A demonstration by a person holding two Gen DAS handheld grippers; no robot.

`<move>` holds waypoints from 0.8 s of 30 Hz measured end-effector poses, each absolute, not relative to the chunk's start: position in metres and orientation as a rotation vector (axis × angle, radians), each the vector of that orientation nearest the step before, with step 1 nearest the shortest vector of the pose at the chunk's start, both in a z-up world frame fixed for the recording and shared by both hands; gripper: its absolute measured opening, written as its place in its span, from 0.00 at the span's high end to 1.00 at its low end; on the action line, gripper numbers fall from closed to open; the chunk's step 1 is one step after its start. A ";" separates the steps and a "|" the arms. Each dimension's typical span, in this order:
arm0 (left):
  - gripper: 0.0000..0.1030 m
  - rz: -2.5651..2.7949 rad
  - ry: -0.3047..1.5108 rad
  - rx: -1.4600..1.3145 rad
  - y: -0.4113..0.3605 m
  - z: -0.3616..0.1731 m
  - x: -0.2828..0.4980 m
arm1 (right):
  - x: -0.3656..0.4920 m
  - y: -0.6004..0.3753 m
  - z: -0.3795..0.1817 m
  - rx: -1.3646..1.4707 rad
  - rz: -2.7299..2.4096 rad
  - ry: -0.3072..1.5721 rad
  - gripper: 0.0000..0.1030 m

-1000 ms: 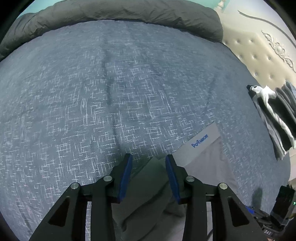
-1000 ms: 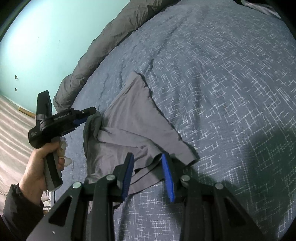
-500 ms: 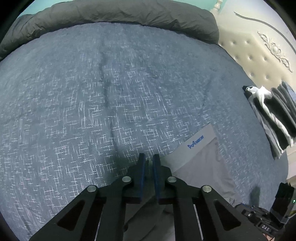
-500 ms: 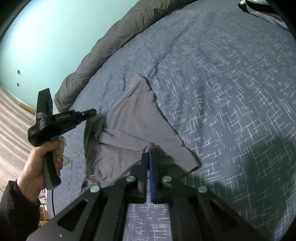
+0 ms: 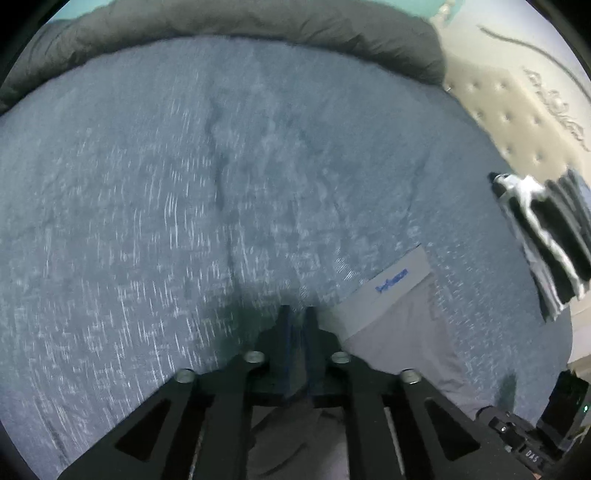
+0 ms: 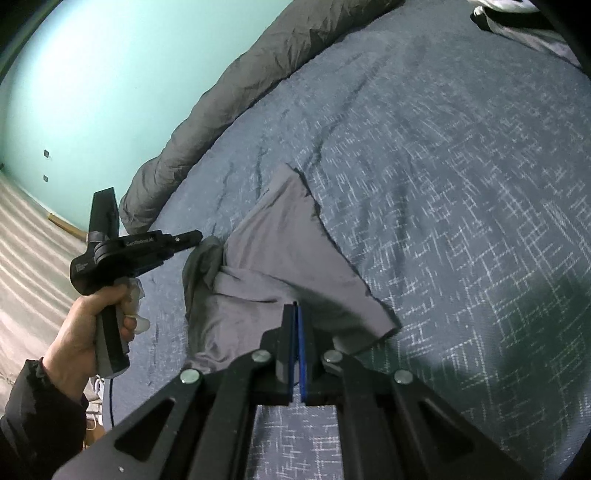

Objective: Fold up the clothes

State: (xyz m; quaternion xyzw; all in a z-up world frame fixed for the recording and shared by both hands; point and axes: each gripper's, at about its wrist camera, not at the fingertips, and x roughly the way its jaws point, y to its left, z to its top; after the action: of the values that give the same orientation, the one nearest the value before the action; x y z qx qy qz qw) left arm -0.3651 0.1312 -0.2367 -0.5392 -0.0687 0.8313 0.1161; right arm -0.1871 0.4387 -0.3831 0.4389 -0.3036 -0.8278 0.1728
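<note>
Grey shorts [image 6: 280, 254] with a pale waistband [image 5: 391, 286] lie crumpled on the blue bedspread [image 6: 443, 184]. In the right wrist view my right gripper [image 6: 296, 314] is shut on a fold of the shorts near their lower edge. My left gripper [image 5: 297, 317], held in a person's hand [image 6: 85, 332], pinches the bunched left side of the shorts [image 6: 203, 258]. Its jaws are opening, but only a thin gap shows between them, with the cloth still caught there. The left wrist view is blurred.
A rolled dark grey duvet [image 5: 258, 18] runs along the far edge of the bed. Folded black and white clothes [image 5: 546, 229] are stacked at the right near the padded headboard [image 5: 509, 110]. A turquoise wall [image 6: 92, 74] and a striped floor [image 6: 26, 240] lie to the left.
Both grippers stood open over the shorts a second ago and have since closed on the cloth. The shorts are now pulled up slightly at both pinch points.
</note>
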 end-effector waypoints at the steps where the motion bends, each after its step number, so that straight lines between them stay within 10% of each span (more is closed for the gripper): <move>1: 0.68 2.433 -0.179 -1.582 0.134 -0.237 -0.365 | -0.187 0.438 -0.383 1.244 -2.348 -0.861 0.99; 10: 0.66 2.426 -0.167 -1.606 0.135 -0.251 -0.372 | -0.187 0.440 -0.381 1.251 -2.348 -0.874 0.99; 15: 0.94 2.451 -0.142 -1.545 0.137 -0.244 -0.368 | -0.187 0.438 -0.380 1.248 -2.348 -0.870 0.99; 24: 0.96 2.504 -0.203 -1.408 0.134 -0.208 -0.363 | -0.180 0.443 -0.372 1.219 -2.345 -0.871 0.99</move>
State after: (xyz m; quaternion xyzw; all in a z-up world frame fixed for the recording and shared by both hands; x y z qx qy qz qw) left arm -0.3628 0.1338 -0.2082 -0.4847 -0.0701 0.8620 0.1307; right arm -0.1803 0.4425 -0.3724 0.4310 -0.3081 -0.8292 0.1781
